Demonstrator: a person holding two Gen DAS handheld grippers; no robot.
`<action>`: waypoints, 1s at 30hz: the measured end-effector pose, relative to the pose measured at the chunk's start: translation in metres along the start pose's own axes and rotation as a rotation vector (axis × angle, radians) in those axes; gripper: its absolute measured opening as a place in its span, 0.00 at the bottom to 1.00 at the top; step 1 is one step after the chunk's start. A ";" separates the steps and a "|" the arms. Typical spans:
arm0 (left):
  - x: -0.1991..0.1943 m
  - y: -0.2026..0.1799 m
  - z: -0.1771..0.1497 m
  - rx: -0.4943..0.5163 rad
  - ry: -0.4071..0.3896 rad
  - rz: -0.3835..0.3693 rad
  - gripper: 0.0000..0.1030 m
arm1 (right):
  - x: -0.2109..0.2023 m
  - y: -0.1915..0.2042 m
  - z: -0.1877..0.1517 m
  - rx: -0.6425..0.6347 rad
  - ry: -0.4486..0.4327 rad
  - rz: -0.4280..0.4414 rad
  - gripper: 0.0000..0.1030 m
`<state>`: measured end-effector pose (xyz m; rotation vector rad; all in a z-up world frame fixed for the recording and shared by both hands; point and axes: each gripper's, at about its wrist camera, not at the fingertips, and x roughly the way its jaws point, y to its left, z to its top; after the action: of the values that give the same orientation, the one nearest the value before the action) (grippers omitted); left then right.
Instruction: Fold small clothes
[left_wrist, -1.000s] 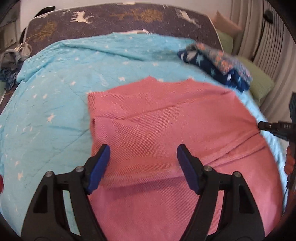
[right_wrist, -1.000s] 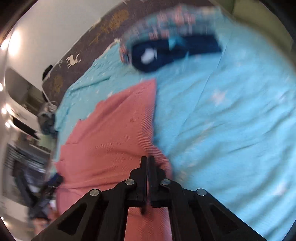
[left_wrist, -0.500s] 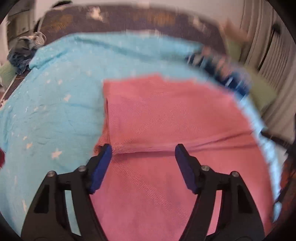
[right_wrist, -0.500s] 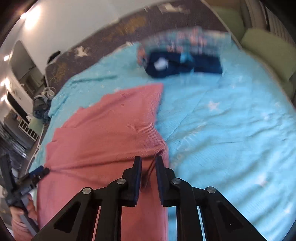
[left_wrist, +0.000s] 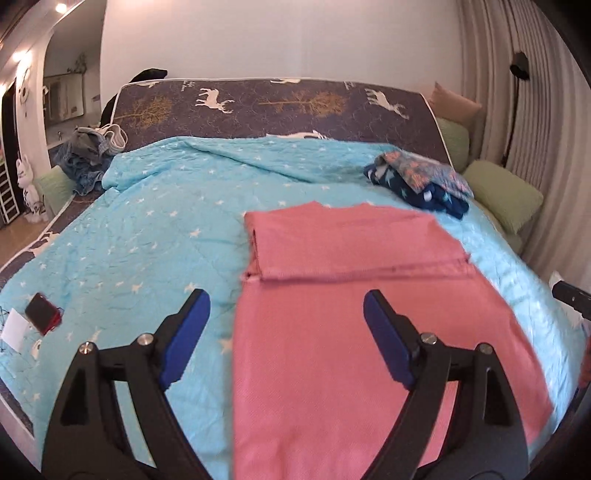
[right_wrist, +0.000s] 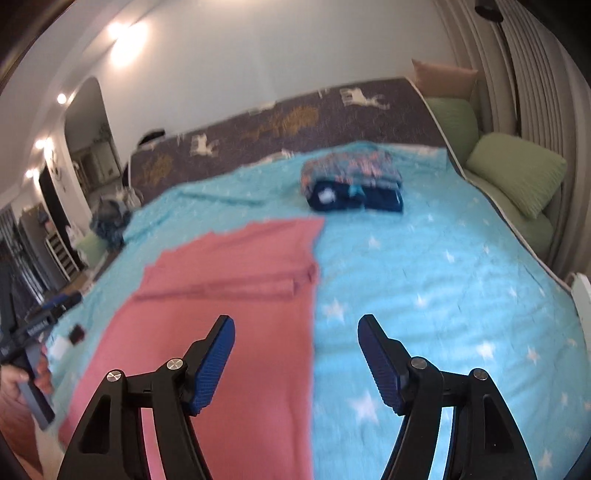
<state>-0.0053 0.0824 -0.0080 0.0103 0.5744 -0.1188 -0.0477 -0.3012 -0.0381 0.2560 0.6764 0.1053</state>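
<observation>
1. Turquoise star-print quilt (left_wrist: 147, 236) covers the bed before me.
2. Dark deer-print mattress cover (left_wrist: 280, 107) shows beyond it.
3. Green pillows (right_wrist: 517, 173) lie by the curtain.
4. A phone (left_wrist: 41, 313) rests on the quilt's left edge.

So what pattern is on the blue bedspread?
Small white stars on the light blue bedspread; clearest in the left wrist view.
</observation>
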 end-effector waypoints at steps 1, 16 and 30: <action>-0.002 -0.001 -0.004 0.013 0.006 0.015 0.83 | -0.002 0.000 -0.007 -0.007 0.017 -0.009 0.69; -0.057 0.046 -0.106 -0.130 0.196 -0.011 0.83 | -0.035 -0.004 -0.101 0.017 0.219 0.100 0.69; -0.062 0.028 -0.140 -0.092 0.291 -0.184 0.82 | -0.044 -0.027 -0.124 0.181 0.278 0.238 0.56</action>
<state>-0.1294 0.1225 -0.0929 -0.1160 0.8713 -0.2727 -0.1597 -0.3103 -0.1122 0.5019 0.9322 0.3126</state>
